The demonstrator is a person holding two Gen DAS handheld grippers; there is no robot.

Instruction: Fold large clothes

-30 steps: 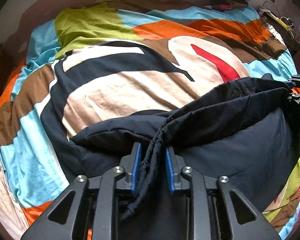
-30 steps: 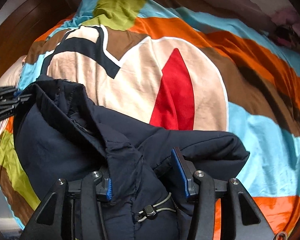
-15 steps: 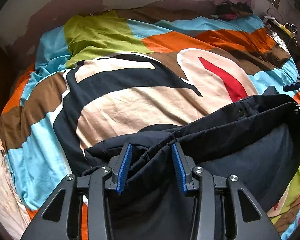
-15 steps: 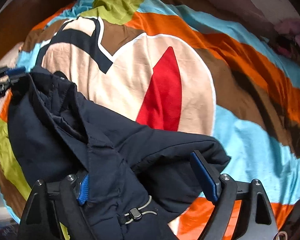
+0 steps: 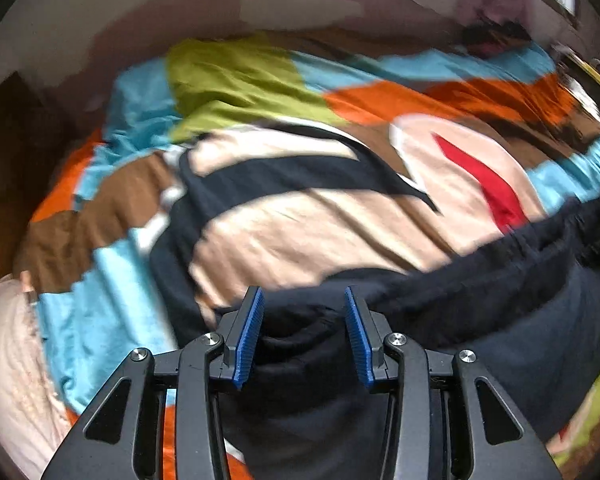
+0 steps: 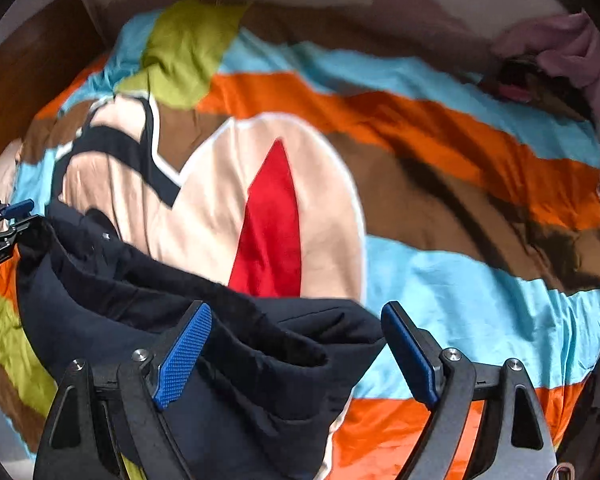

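A dark navy padded jacket [image 5: 500, 320] lies bunched on a bed with a bright patchwork cover [image 5: 300, 240]. My left gripper [image 5: 302, 294] is open just above the jacket's near fold. Dark cloth shows below the gap, and the blue pads [image 5: 250, 336] do not press on it. In the right wrist view the jacket [image 6: 120, 280] stretches from the left edge to under my right gripper [image 6: 296, 308]. That gripper stands wide open above a folded corner, with nothing gripped. The left gripper [image 6: 4, 220] shows at the jacket's far end.
The bed cover [image 6: 460, 280] spreads far beyond the jacket. A wooden headboard [image 6: 28, 80] and a patchy wall bound the bed. Pink and dark clothes [image 6: 572, 48] pile up at the far corner. A pale blanket [image 5: 4, 360] hangs at the left side.
Both grippers have opened and let go of the jacket, which now rests on the bed. Both have lifted and pulled back a little; the right jaws went much wider.
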